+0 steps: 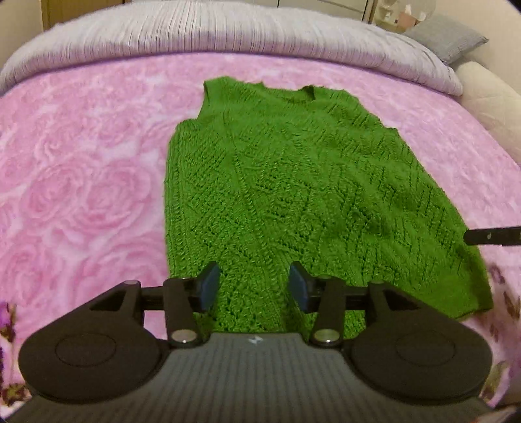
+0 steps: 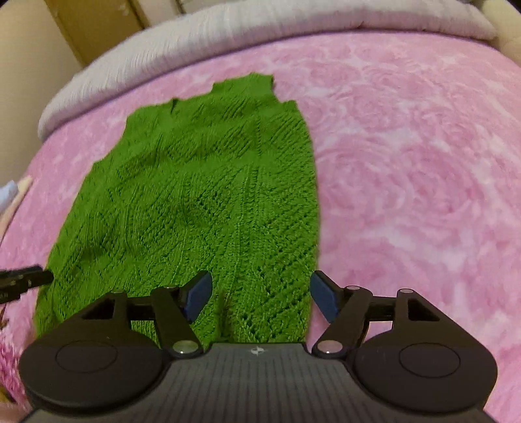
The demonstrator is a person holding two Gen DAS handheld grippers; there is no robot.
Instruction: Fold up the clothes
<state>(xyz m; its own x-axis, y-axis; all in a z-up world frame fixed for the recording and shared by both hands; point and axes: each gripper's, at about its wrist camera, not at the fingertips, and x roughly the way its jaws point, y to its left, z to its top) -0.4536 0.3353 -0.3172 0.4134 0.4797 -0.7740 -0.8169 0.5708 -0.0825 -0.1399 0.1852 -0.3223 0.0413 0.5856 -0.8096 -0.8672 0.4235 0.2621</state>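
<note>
A green knitted vest (image 1: 293, 195) lies flat on a pink rose-patterned blanket (image 1: 81, 179), neckline at the far end, hem toward me. My left gripper (image 1: 254, 286) hovers open over the hem near its left corner, nothing between its blue pads. In the right wrist view the same vest (image 2: 195, 201) spreads ahead, and my right gripper (image 2: 260, 296) stands open over the hem's right corner, its right pad just past the vest's edge. Each view shows a black tip of the other gripper at the frame edge: the right one (image 1: 491, 236), the left one (image 2: 26, 279).
A grey ribbed bedcover (image 1: 228, 29) runs along the far side of the blanket. A grey pillow (image 1: 446, 39) and a cream padded bed edge (image 1: 488, 97) sit at the far right. Pink blanket (image 2: 423, 162) stretches wide on both sides of the vest.
</note>
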